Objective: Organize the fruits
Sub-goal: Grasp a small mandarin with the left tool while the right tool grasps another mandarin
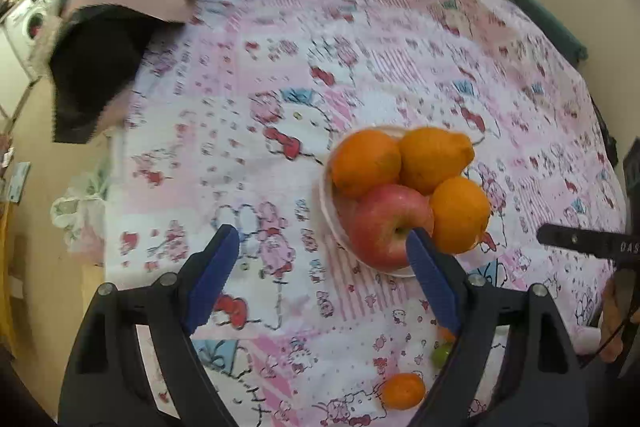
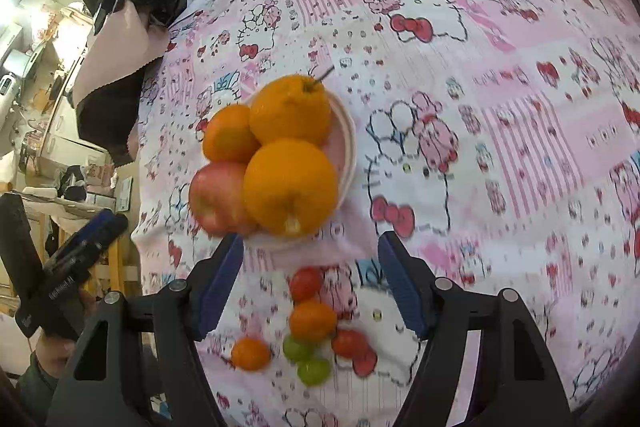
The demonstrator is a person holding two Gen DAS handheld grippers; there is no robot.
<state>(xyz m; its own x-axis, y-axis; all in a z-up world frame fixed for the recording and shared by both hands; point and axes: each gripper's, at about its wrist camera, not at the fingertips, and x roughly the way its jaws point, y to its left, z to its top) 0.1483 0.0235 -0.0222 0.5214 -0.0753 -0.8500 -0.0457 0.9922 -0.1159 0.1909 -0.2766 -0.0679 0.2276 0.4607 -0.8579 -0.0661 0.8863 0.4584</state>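
Bowl [image 2: 347, 143] held three oranges and an apple [image 2: 216, 197]; small fruits [image 2: 312, 319] lay just beside it. Left gripper [image 1: 324, 251] and right gripper [image 2: 310, 259] stood spread, empty.

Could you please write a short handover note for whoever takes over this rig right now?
Left gripper: jaws open, empty.
Right gripper: jaws open, empty.
Bowl: holds the apple and three oranges.
Done: large fruit piled in the bowl.
Left: small fruits lie loose on the tablecloth near the right gripper: small oranges, red tomatoes, green grapes.
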